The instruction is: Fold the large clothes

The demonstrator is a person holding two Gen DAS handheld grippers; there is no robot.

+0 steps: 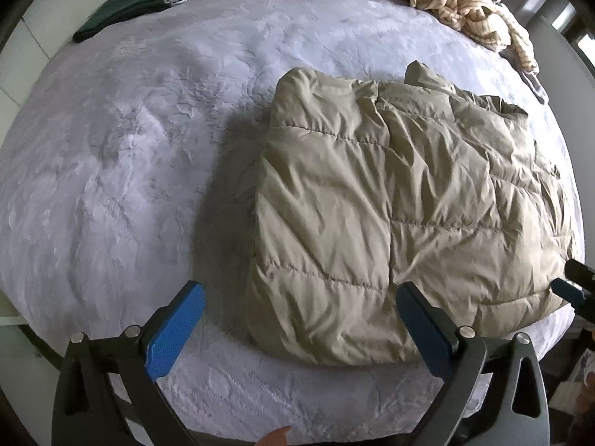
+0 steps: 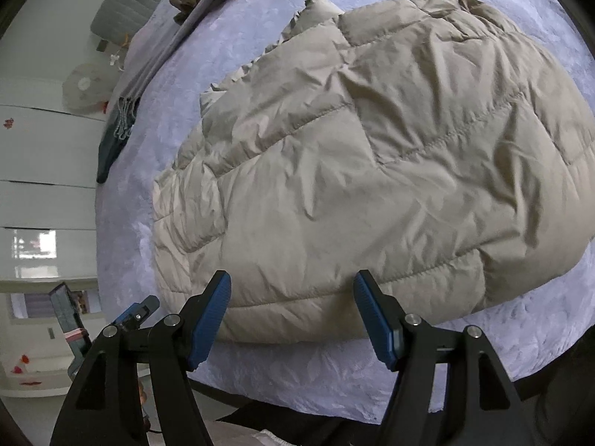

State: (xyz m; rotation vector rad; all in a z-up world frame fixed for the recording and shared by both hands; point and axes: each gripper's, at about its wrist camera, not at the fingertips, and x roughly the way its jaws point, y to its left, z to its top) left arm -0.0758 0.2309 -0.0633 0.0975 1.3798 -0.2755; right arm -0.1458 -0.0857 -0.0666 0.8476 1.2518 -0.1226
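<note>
Jacket: your beige quilted jacket (image 1: 401,204) lies folded on the lilac bedspread (image 1: 130,167).
Left gripper (image 1: 301,297): jaws spread wide, holding nothing.
Right gripper (image 2: 292,290): jaws apart over the jacket's near edge, empty.

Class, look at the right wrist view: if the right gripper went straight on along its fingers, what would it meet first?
Most likely the near edge of the beige puffer jacket. The right gripper stands open and empty just before it, though the depth is hard to judge.
</note>
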